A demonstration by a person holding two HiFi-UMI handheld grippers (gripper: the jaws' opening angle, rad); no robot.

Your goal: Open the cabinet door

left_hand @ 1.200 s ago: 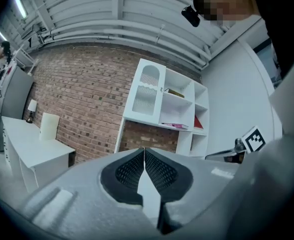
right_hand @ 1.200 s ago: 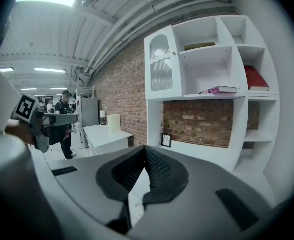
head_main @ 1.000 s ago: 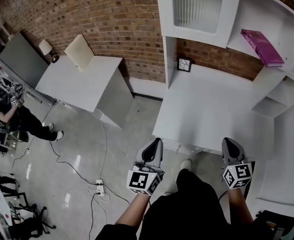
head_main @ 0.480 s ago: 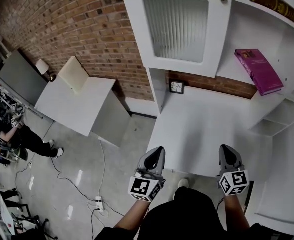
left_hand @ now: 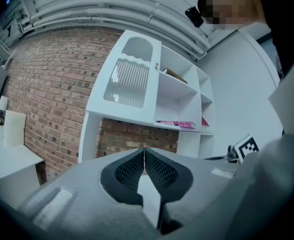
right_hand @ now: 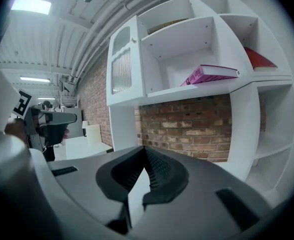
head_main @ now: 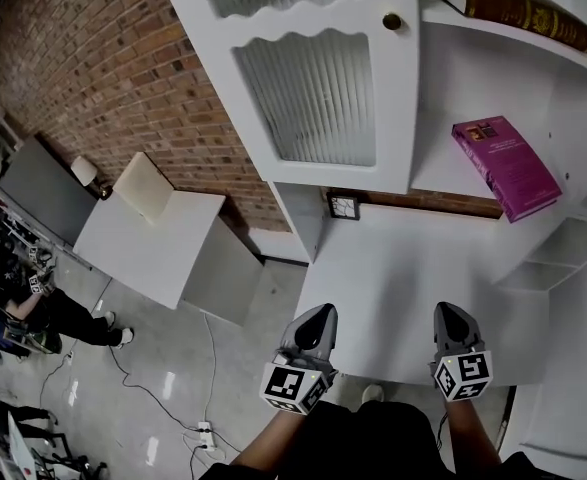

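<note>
- Brick wall (head_main: 123, 88) is running behind everything, left to centre.
- White shelving unit (head_main: 453, 78) is standing against it, with a white desk top (head_main: 423, 268) spreading out below; the desk top is lying between the grippers and the unit's back.
- Cabinet door (head_main: 393, 118), one, is sitting in the unit's upper left bay. It is showing two ribbed glass panels and looks to be lying shut, flush with the frame. It is above and ahead of both grippers, well apart from them.
- Low white table (head_main: 143, 243), one, is standing on the floor to the left, near the wall.
- Person (head_main: 33, 303), one, is sitting at the far left edge.
- Left gripper (head_main: 320, 315) and right gripper (head_main: 447, 313), two in all, are hovering side by side over the desk's near edge. Both are pointing forward at the unit, marker cubes toward the wearer, forearms coming up from the bottom.
- Both pairs of jaws are pressing together with nothing between them.
- Books, three: a brown one (head_main: 523, 13) on the top shelf, a magenta one (head_main: 505, 166) lying on the shelf below, just right of the door, and a red one (right_hand: 259, 59) further right.
- Small dark frame (head_main: 343, 206), one, is standing at the desk's back under the door.
- Brass knob (head_main: 392, 21), one, is sitting at the door's right edge.
- Power strip (head_main: 205, 433), one, is lying on the floor with cables.
</note>
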